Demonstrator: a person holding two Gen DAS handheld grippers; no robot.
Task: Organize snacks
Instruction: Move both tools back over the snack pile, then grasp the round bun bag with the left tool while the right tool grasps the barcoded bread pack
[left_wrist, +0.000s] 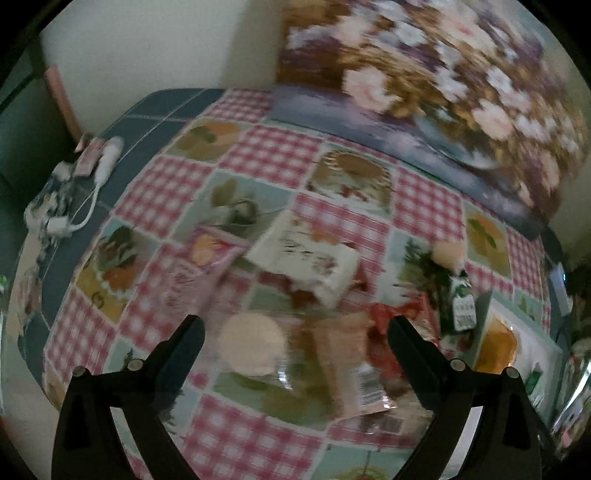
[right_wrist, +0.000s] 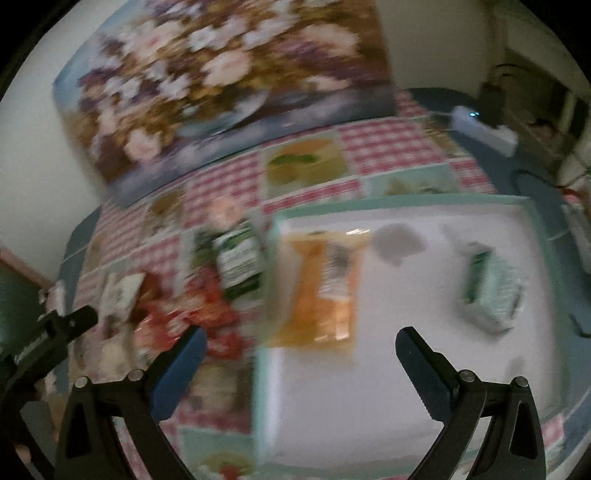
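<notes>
Our left gripper (left_wrist: 295, 328) and right gripper (right_wrist: 301, 341) gaped wide, empty. The orange packet (right_wrist: 325, 288) already lay in the tray (right_wrist: 406, 398); loose snacks (left_wrist: 306, 258) waited left, presumably next.

Checked tablecloth (left_wrist: 280, 155) (pink squares): snack packets (left_wrist: 306, 258), white tray (right_wrist: 406, 369).

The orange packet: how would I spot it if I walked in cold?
Find the white tray with the pale green rim on the checked tablecloth. The orange packet lies flat near the tray's left edge. The only other thing inside is a smaller green and white packet, farther right.
</notes>
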